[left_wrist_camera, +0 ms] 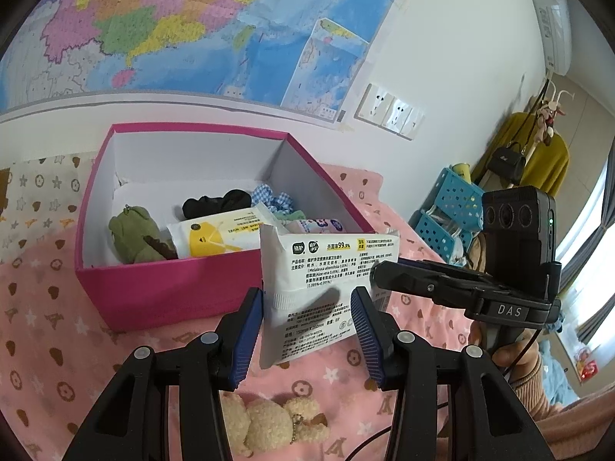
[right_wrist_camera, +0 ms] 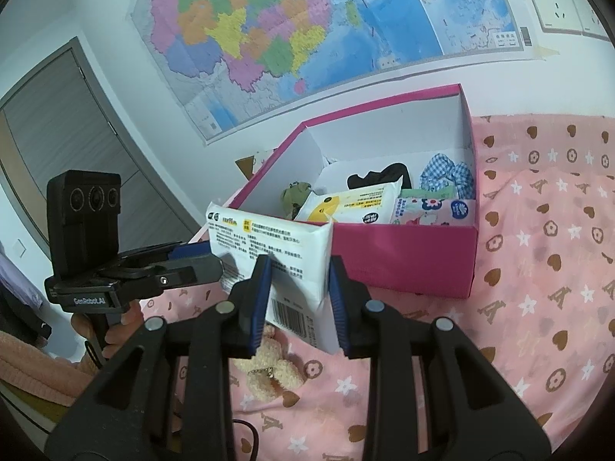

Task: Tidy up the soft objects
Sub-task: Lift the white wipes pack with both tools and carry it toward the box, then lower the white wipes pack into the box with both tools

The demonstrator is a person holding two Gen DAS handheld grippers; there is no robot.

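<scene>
A white wet-wipe pack [left_wrist_camera: 326,292] hangs in the air in front of the pink box [left_wrist_camera: 173,288]. My left gripper [left_wrist_camera: 307,330] stands around the pack's lower half, left pad touching, right pad a little off. My right gripper [right_wrist_camera: 298,296] is shut on the same pack [right_wrist_camera: 292,269] at its other end. The pink box [right_wrist_camera: 403,257] holds a green frog plush [left_wrist_camera: 134,238], a yellow-print wipe pack [left_wrist_camera: 219,236], a black cloth [left_wrist_camera: 215,203], a blue checked scrunchie [right_wrist_camera: 446,176] and a small pink tissue pack [right_wrist_camera: 434,211]. A beige teddy bear plush [left_wrist_camera: 269,422] lies on the blanket below the grippers.
The pink patterned blanket [right_wrist_camera: 538,269] covers the bed. A map [left_wrist_camera: 192,30] hangs on the wall behind the box. Blue perforated baskets [left_wrist_camera: 449,211] and a coat rack with a yellow garment [left_wrist_camera: 538,153] stand to the right. A door [right_wrist_camera: 57,134] is on the left.
</scene>
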